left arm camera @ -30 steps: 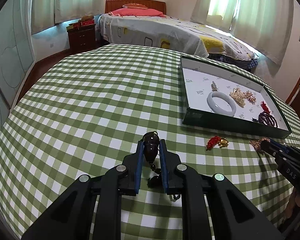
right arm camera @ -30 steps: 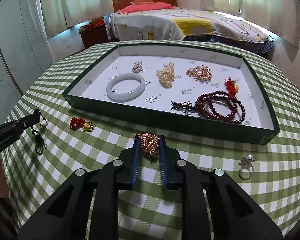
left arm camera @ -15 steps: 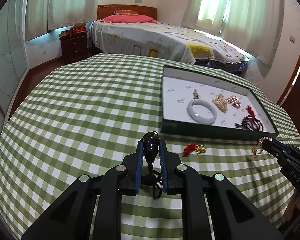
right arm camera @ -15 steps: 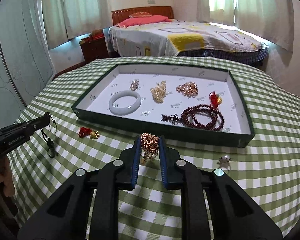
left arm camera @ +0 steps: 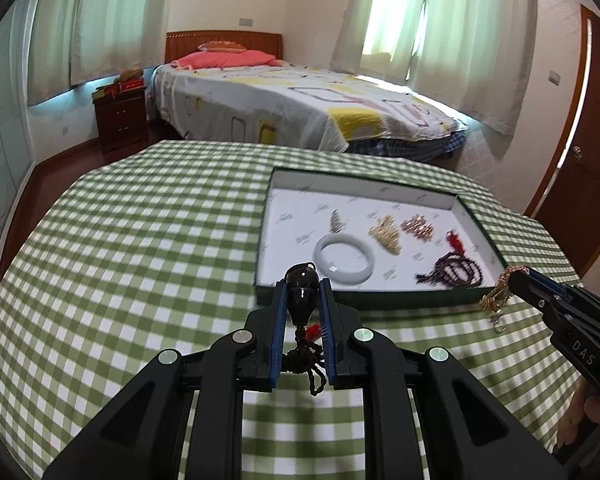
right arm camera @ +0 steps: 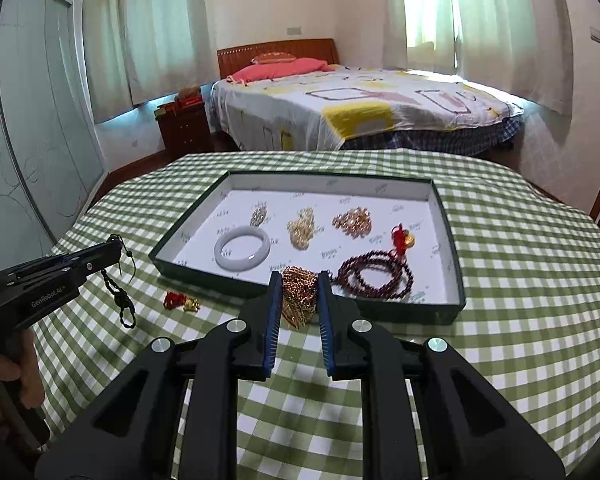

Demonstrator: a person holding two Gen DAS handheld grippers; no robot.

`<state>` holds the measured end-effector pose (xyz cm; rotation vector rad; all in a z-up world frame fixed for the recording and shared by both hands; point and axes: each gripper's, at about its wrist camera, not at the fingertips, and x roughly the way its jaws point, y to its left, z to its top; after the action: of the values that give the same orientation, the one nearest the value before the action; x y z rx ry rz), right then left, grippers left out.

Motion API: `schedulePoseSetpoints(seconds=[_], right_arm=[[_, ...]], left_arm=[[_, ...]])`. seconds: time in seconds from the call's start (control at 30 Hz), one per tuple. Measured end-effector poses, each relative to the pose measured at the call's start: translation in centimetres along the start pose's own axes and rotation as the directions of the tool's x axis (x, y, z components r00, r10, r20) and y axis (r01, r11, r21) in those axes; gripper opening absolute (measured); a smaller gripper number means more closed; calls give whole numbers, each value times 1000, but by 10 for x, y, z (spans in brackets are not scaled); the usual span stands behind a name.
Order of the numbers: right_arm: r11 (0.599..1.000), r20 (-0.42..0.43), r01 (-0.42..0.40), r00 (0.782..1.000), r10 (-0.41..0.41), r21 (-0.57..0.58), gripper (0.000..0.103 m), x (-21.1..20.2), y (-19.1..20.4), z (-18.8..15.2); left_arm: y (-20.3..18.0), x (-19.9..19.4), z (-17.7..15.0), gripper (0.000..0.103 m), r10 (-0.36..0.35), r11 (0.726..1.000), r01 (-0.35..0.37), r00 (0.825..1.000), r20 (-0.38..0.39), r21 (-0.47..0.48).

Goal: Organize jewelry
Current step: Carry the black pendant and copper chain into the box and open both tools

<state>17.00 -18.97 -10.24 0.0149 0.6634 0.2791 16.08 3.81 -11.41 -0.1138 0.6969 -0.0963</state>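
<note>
Two pieces are in the air at once, one in each gripper, and the tray (right arm camera: 448,248) lies beyond both. The left gripper (left arm camera: 302,292) has its jaws clamped on a dark drop-shaped pendant (left arm camera: 301,294); the pendant's long axis runs along the jaws, narrow end toward the camera, and its knotted black cord (left arm camera: 306,360) hangs below, clear of the bench (left arm camera: 140,264). The right gripper (right arm camera: 299,292) has its jaws pressed together on a bunched gold chain (right arm camera: 298,294), which spills down between the pads.

From the left wrist view, the tray sits far and to the right of the pendant, with its near-left corner just past the jaw tips. From the right wrist view, the tray stands straight ahead, and the chain hangs over the near wall. So the right hand looks the nearer to a drop; the left has to travel rightward and farther out.

Inside the tray lie a pale bangle (right arm camera: 242,248) at near left, three small gold clusters in a row behind it, a red charm (right arm camera: 401,237) and a coil of dark red beads (right arm camera: 374,276) at near right. The bare floor along the near wall between bangle and beads seems the likeliest gap for the chain, the bare left side for the pendant. A small red-and-gold charm (right arm camera: 182,301) lies on the bench, near and left of the tray, not yet put away.
</note>
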Motion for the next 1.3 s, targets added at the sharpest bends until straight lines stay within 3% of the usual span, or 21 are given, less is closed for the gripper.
schedulePoseSetpoints(seconds=[0.43, 0.87, 1.03, 1.3], right_arm=[[999, 97, 36, 995, -36, -6, 17, 5, -17, 51], [997, 121, 76, 989, -79, 30, 17, 70, -63, 100], [996, 89, 87, 992, -89, 31, 17, 106, -75, 106], [994, -72, 91, 994, -87, 61, 17, 163, -90, 98]], left_arm=[[-31, 17, 50, 17, -83, 996, 80, 994, 78, 37], [-49, 79, 101, 17, -67, 995, 58, 991, 114, 76], [-54, 113, 112, 17, -59, 996, 53, 996, 70, 77], [-60, 173, 108, 17, -64, 995, 70, 994, -87, 71]])
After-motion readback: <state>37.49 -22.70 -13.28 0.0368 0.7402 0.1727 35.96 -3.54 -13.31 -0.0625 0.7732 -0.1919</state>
